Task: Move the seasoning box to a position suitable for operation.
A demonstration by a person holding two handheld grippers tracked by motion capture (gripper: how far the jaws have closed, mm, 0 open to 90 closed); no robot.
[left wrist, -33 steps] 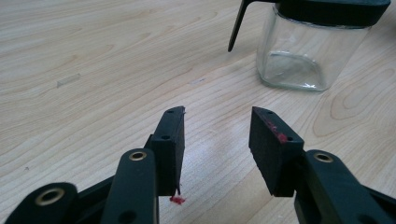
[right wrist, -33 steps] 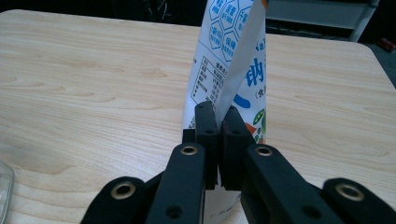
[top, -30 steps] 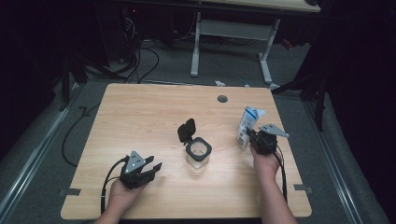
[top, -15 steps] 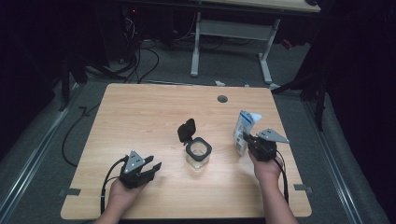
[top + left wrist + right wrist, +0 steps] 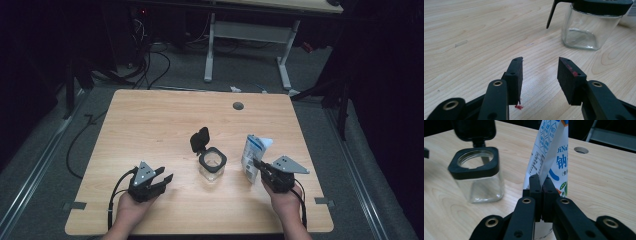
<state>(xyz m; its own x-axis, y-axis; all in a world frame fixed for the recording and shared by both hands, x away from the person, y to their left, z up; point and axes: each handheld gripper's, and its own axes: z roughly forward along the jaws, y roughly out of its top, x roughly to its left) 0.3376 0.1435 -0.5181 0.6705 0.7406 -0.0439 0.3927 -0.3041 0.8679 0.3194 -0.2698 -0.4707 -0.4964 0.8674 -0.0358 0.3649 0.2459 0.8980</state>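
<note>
right tongs pinch the pouch upright; left tongs gape empty. tilt it slowly, spout over the open jar.

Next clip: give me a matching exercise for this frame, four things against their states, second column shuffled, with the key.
Things:
1. square clear glass jar with black collar
2. white and blue printed pouch
3. left gripper
4. right gripper

States:
A. jaws apart, holding nothing
B. held upright, pinched at one edge
C. jaws shut on a package
D. empty, black flip lid standing open

Pairs: 1-D, 2-B, 3-A, 4-C
</note>
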